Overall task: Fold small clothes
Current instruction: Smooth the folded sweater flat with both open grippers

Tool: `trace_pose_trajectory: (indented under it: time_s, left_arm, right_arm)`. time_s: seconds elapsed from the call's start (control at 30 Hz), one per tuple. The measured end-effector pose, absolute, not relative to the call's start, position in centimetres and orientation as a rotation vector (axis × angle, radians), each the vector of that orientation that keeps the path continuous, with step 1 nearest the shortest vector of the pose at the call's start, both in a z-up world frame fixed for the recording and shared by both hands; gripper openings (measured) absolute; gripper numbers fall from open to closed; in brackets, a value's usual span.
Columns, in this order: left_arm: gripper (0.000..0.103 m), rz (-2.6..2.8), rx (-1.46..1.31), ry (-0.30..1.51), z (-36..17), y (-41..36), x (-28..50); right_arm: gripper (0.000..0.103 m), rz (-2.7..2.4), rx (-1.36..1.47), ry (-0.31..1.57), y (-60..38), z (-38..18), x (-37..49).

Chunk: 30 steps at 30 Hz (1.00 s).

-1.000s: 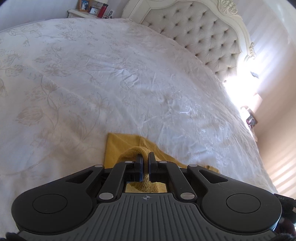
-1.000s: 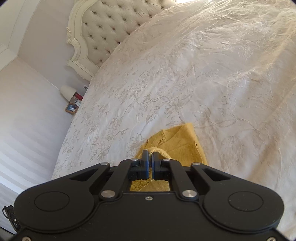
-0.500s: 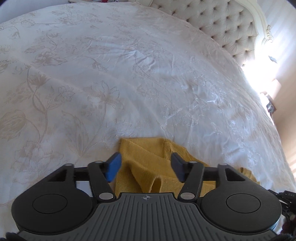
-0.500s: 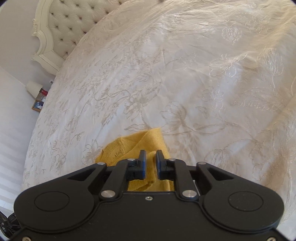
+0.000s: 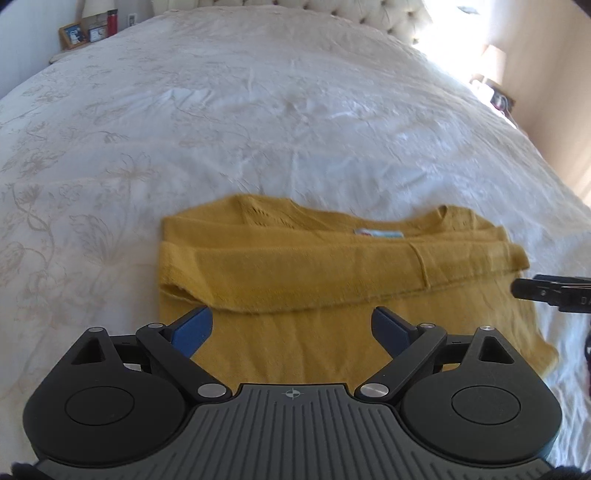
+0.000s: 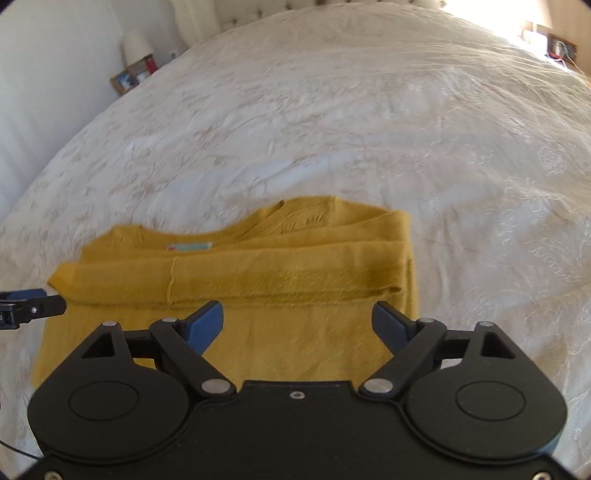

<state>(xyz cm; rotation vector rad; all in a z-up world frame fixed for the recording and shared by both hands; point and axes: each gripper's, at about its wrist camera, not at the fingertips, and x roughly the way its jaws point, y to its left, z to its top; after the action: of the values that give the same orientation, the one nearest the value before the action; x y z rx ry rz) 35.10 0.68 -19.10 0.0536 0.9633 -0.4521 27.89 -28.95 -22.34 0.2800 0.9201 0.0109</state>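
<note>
A mustard-yellow knit garment (image 5: 314, 280) lies flat on the white bed, with its lower part folded up over its body and a small label (image 5: 377, 233) showing at the neckline. It also shows in the right wrist view (image 6: 258, 280). My left gripper (image 5: 291, 328) is open and empty, held above the garment's near left part. My right gripper (image 6: 297, 325) is open and empty above its near right part. The right gripper's tip (image 5: 546, 291) shows at the right edge of the left wrist view, and the left gripper's tip (image 6: 29, 306) at the left edge of the right wrist view.
The garment lies on a white floral bedspread (image 5: 258, 110) that fills both views. A tufted headboard (image 5: 369, 11) stands at the far end. A nightstand with picture frames and a red bottle (image 5: 88, 31) is far left; another nightstand (image 5: 495, 92) is far right.
Both grippers opened and let go of the garment's edge, then drew back and up. The folded garment now lies flat and in full view.
</note>
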Motion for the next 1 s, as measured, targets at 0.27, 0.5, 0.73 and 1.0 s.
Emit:
trace_pose_trajectory:
  time_s: [0.27, 0.5, 0.73, 1.0]
  left_arm:
    - [0.094, -0.428, 0.143, 1.046, -22.8, -1.3, 37.7]
    - [0.094, -0.407, 0.199, 0.986, -22.6, -2.3, 43.6]
    - [0.094, -0.347, 0.133, 0.918, -19.9, -1.3, 47.6]
    - [0.094, -0.399, 0.146, 0.966, -20.1, 0.3, 42.2]
  right_arm:
    - [0.095, 0.067, 0.131, 1.014, -26.4, -25.5, 30.8]
    - [0.097, 0.053, 0.097, 0.972, -28.2, -25.5, 35.5]
    - [0.097, -0.048, 0.185, 0.889, -31.4, -23.4, 37.6]
    - [0.097, -0.073, 0.269, 0.943, -32.6, -23.9, 31.4]
